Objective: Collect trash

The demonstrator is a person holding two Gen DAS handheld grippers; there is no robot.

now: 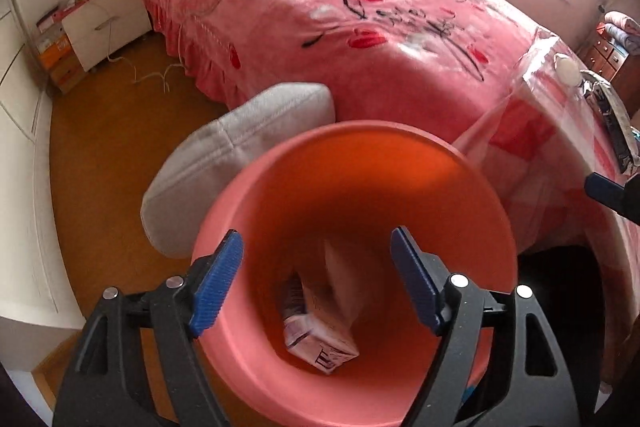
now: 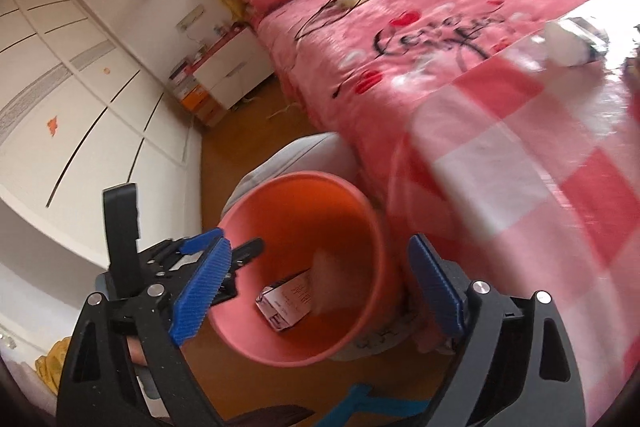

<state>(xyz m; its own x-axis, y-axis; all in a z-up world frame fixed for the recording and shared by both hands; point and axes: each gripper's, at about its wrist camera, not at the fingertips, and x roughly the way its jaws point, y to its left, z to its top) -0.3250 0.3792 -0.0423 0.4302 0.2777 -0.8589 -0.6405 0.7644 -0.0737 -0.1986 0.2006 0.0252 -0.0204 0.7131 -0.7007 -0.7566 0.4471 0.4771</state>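
Left gripper (image 1: 316, 279) and right gripper (image 2: 320, 291) gape empty over the round pink plastic bin (image 1: 248, 187); printed cardboard cartons (image 1: 320, 339) are binned, while white crumpled litter (image 2: 568, 47) at two o'clock remains.

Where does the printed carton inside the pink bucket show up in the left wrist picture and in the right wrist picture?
Left wrist: the printed carton lies at the bottom of the pink bucket, low and centre, between the open left gripper fingers.
Right wrist: the carton sits low and slightly left of centre, deep in the bucket, between the open right gripper fingers.
Shared landmark: the grey cushion just behind the bucket.
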